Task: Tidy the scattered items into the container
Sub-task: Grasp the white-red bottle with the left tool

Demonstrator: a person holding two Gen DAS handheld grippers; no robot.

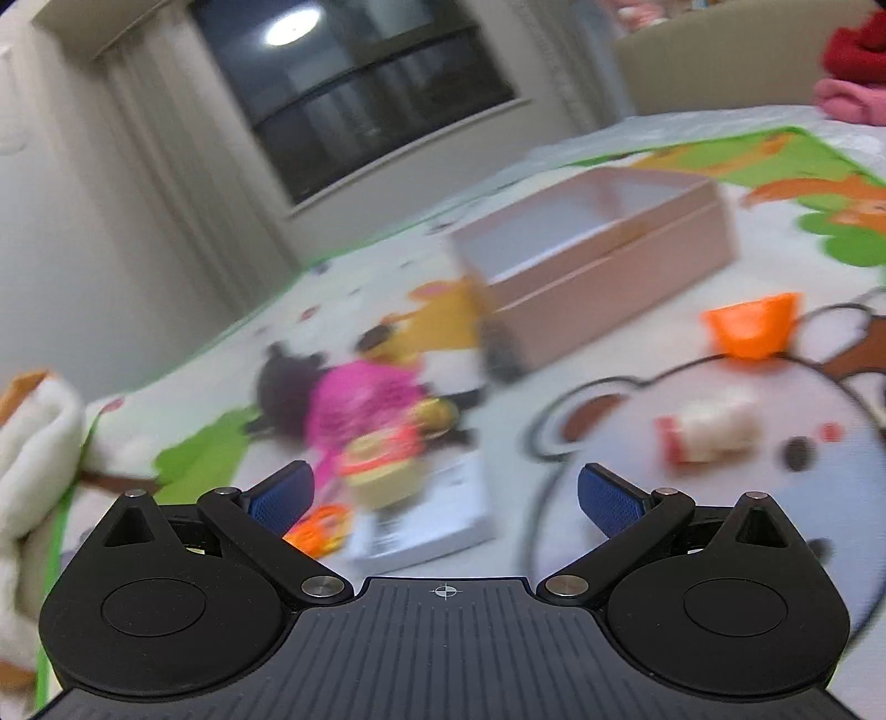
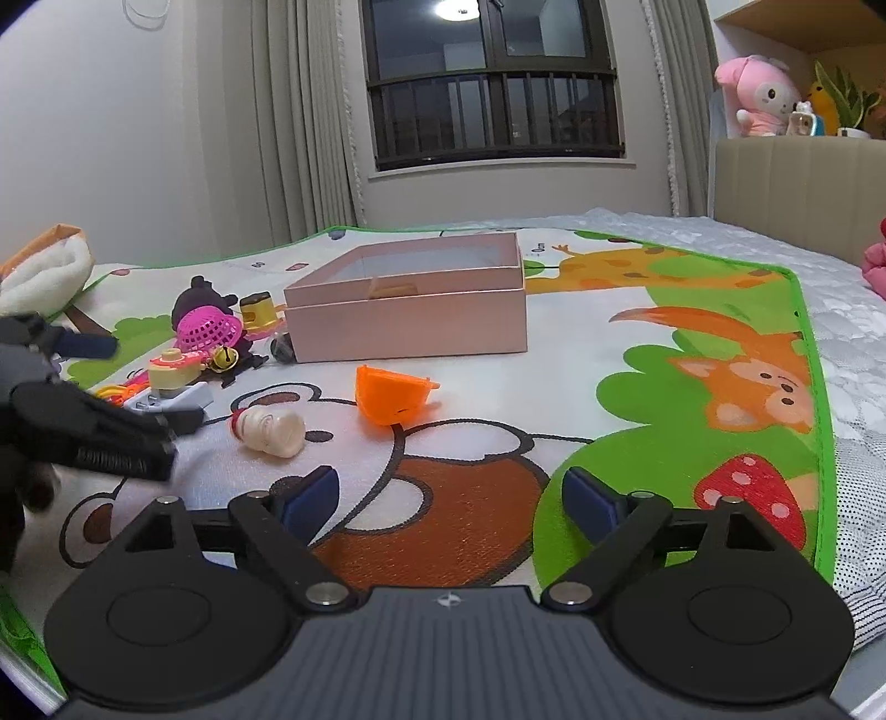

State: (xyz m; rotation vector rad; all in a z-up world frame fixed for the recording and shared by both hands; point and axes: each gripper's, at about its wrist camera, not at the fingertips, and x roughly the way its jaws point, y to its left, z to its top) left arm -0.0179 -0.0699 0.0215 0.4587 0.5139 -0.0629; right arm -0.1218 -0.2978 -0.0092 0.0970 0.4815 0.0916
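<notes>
While both claws gape, pink box (image 2: pixel 410 324) sits mid-mat (image 2: pixel 692 354).

A dark window (image 2: pixel 494 83) with black bars sits in a pale wall, reflecting a round ceiling light (image 2: pixel 457 8), with beige curtains (image 2: pixel 302 116) hanging to its left. A beige padded headboard (image 2: pixel 800 177) stands at right, below a shelf holding a pink plush toy (image 2: pixel 758 94). A cartoon-animal play mat (image 2: pixel 664 354) covers the white quilted bed (image 2: pixel 853 354).
</notes>
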